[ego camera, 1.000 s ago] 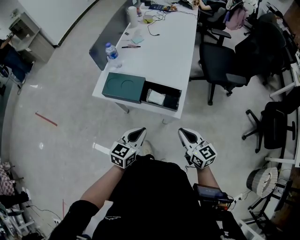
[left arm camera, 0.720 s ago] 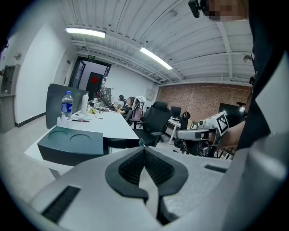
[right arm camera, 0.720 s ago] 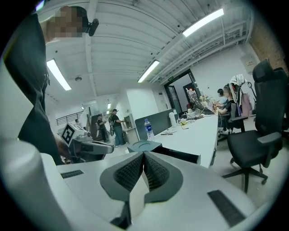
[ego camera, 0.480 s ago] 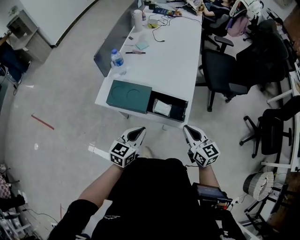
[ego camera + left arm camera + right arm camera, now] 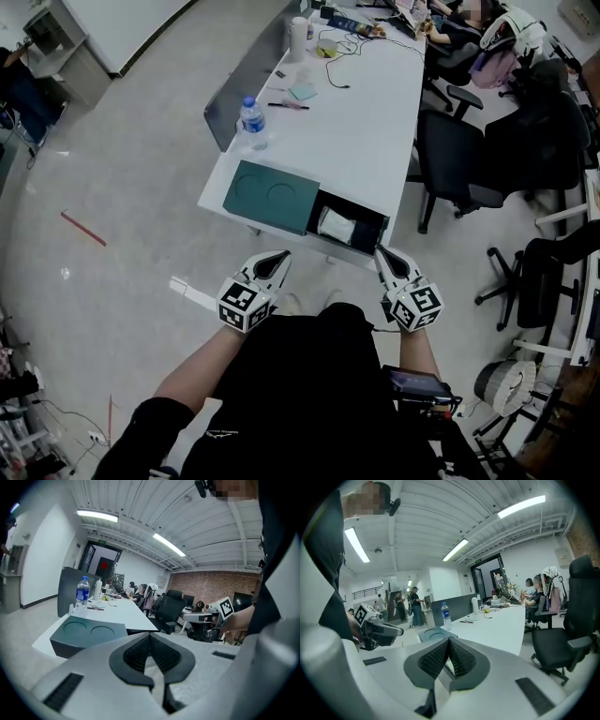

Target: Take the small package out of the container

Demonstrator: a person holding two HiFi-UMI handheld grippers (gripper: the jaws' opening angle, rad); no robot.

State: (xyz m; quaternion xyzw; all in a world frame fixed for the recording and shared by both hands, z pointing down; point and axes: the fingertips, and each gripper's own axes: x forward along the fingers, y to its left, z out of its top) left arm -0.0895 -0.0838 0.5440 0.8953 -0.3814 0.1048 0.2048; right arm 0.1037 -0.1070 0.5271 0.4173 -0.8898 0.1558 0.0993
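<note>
A dark green container (image 5: 352, 218) lies open at the near end of the white table (image 5: 356, 141), its lid (image 5: 271, 195) slid off to the left. Inside it rests a small white package (image 5: 336, 225). Both grippers hang in front of my body, short of the table and holding nothing. My left gripper (image 5: 279, 256) is shut, its tips below the lid. My right gripper (image 5: 382, 252) is shut too, its tips close to the container's near right corner. From the left gripper view the lid (image 5: 86, 633) shows beyond the shut jaws, and from the right gripper view it (image 5: 432, 633) also appears.
A water bottle (image 5: 251, 120), a pen, a white cup (image 5: 299, 36) and cables sit farther along the table. A grey partition (image 5: 246, 80) runs down its left side. Black office chairs (image 5: 469, 159) stand to the right. Bare floor lies to the left.
I have stepped closer: the table and container have come nearer to the grippers. Both grippers stay shut and hold the same pose in front of me.
</note>
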